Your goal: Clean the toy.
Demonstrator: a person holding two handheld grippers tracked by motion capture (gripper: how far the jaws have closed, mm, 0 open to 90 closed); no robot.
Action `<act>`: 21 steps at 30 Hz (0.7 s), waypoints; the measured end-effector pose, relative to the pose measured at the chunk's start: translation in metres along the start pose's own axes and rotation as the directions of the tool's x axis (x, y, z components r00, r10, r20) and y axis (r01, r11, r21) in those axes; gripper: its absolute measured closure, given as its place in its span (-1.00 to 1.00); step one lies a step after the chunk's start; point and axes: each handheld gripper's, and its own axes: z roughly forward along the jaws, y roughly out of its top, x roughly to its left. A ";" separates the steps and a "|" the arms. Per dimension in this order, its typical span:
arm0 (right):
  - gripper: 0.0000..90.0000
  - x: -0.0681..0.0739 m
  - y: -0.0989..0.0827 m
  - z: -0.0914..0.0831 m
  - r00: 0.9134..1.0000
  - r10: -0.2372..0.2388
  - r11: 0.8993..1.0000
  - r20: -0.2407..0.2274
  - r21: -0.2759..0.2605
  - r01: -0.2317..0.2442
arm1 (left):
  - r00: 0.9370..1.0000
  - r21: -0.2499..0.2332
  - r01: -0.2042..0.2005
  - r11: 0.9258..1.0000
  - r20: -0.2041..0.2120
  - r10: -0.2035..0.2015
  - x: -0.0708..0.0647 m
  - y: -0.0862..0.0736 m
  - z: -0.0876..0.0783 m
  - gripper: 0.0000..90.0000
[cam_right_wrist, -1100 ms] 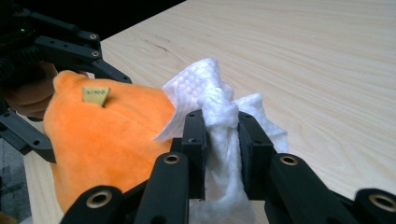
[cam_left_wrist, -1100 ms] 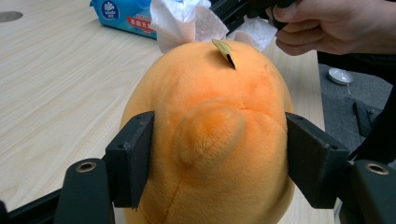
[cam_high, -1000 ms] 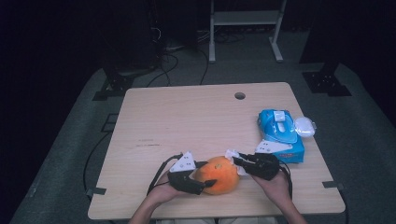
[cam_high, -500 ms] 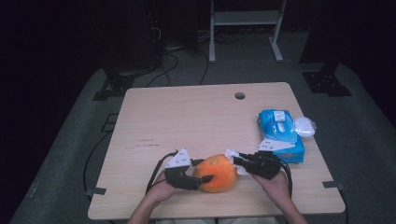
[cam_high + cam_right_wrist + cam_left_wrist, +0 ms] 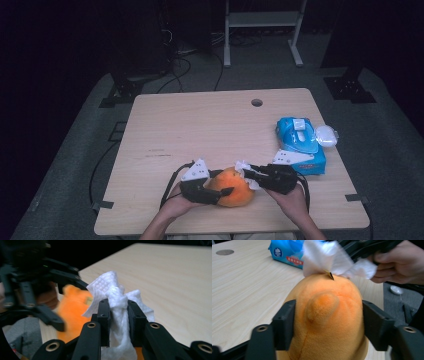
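An orange plush toy [image 5: 232, 186] is held near the front edge of the table [image 5: 210, 125] while a white wipe [image 5: 245, 170] is pressed to its top.

The toy is clamped at about half opening between the jaws of the left gripper [image 5: 220, 192], whose pads press into both of its sides; those jaws have just been opening slightly on it. The wipe is pinched in the nearly closed jaws of the right gripper [image 5: 252, 175] and touches the toy. Compared with a second ago, the toy is seen slightly lower and nearer the front edge. One toy, one wipe, two grippers and one blue pack of wipes [image 5: 300, 145] at the right are counted.
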 end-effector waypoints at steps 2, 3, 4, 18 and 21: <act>0.65 -0.013 -0.010 0.003 0.999 0.034 0.999 0.025 0.025 -0.034 | 0.999 -0.007 0.024 1.000 0.036 -0.024 0.004 -0.002 0.001 -0.47; 0.65 -0.017 -0.013 0.002 0.998 0.053 0.998 0.032 0.025 -0.054 | 0.999 -0.007 0.029 1.000 0.039 -0.029 0.006 -0.003 0.001 -0.58; 0.65 -0.020 -0.014 0.001 0.997 0.073 0.997 0.039 0.024 -0.074 | 0.999 -0.010 0.034 0.999 0.031 -0.033 0.007 -0.004 0.001 -0.62; 0.65 0.013 0.003 0.003 0.999 -0.047 0.999 -0.004 -0.021 0.047 | 1.000 -0.033 0.014 0.999 0.013 -0.014 -0.001 0.006 -0.004 -0.24; 0.65 -0.001 -0.009 0.006 1.000 0.000 1.000 0.025 0.008 0.000 | 0.998 -0.016 0.031 0.999 0.051 -0.030 0.005 0.003 -0.004 -0.56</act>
